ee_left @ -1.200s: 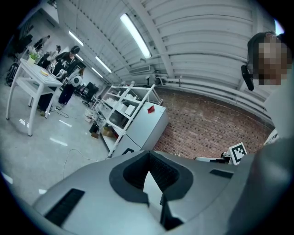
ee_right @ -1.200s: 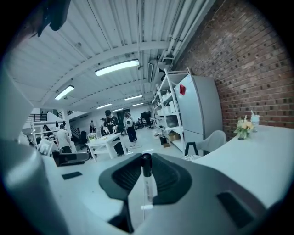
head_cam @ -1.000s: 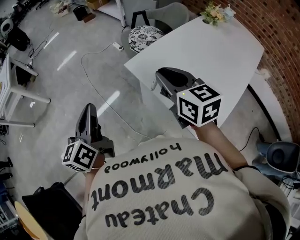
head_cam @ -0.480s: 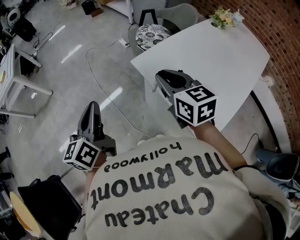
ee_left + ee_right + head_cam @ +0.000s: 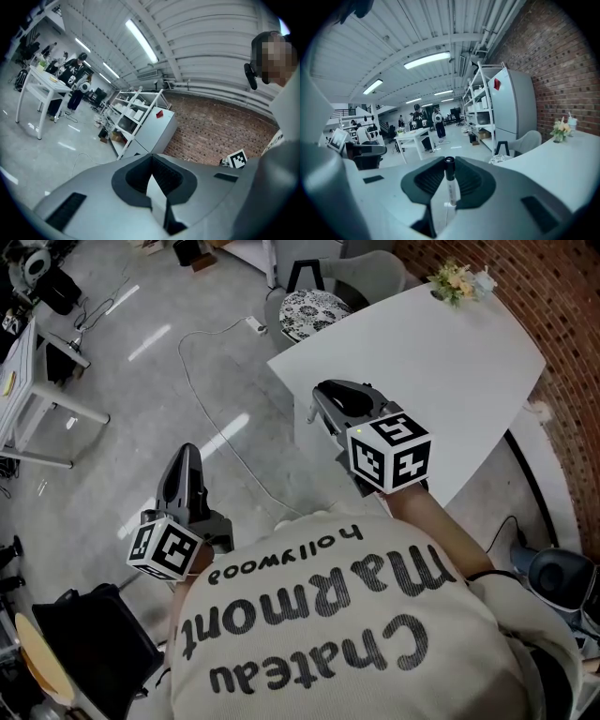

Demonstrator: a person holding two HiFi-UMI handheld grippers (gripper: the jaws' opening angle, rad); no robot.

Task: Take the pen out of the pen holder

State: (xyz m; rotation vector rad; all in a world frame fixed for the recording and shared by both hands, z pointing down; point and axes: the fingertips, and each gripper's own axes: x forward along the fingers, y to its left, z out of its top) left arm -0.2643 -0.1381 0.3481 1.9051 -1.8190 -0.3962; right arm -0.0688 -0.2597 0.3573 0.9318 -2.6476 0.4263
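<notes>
The floor is the biggest danger. It lies far below, and a cable trails across it to the left of the white surface. The surface itself looks bare but for flowers at its far corner, and no pen holder shows in any view, so the pen seems to be already out. The right gripper hangs over the surface's near left edge, partly over the floor. A slip here would likely drop the pen onto the floor, where it could roll away. The left gripper sits low and well apart to the left, its jaws closed on nothing, too far off to catch or steady anything. The pen stands upright, pinched between the right jaws, black cap on top. It is slim and smooth, held along a short stretch, so a jolt, a tilt or any easing of the jaws could let it pivot or slide out.
</notes>
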